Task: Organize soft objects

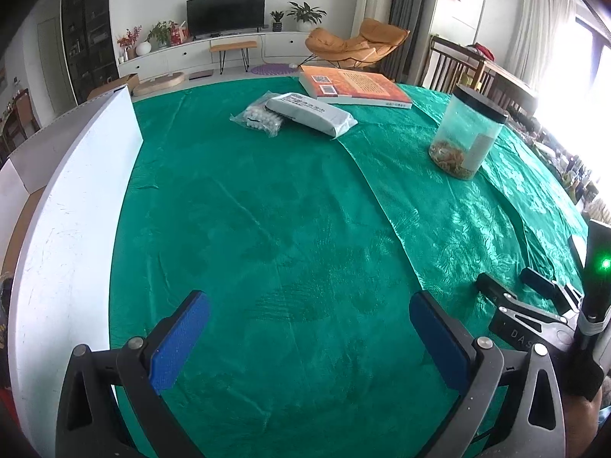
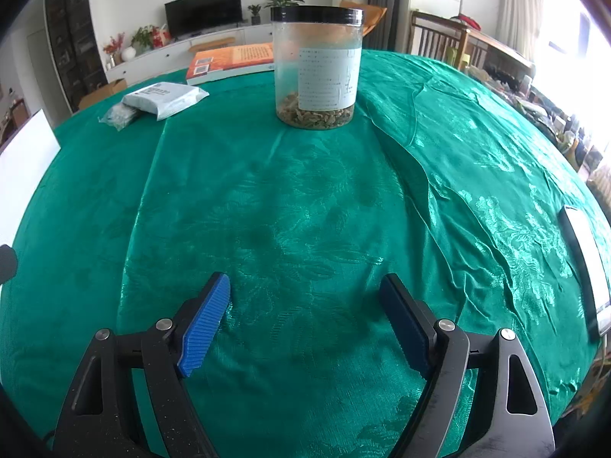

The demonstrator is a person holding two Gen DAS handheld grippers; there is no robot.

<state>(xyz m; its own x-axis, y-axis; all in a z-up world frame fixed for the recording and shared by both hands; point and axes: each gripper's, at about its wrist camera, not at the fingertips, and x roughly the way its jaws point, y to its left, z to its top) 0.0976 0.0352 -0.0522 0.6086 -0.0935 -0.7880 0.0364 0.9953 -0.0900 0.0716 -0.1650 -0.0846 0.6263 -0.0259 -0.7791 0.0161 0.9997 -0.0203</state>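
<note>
While both pairs of jaws stand apart and empty over the green-clothed bench point(image 2: 305, 210), the step in hand is approach: soft white wipes pack point(image 1: 311, 113) and clear bag of white balls point(image 1: 256, 117) lie just before the orange book point(image 1: 353, 86); next, reach and clamp gently.

Left gripper point(image 1: 309, 328); right gripper point(image 2: 305, 316).

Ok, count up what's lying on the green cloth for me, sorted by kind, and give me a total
Soft packets: 2, the grey wipes pack and the clear bag of white pieces
Books: 1, orange book
Jars: 1, black-lidded jar
Phones: 1, phone
Total: 5
</note>
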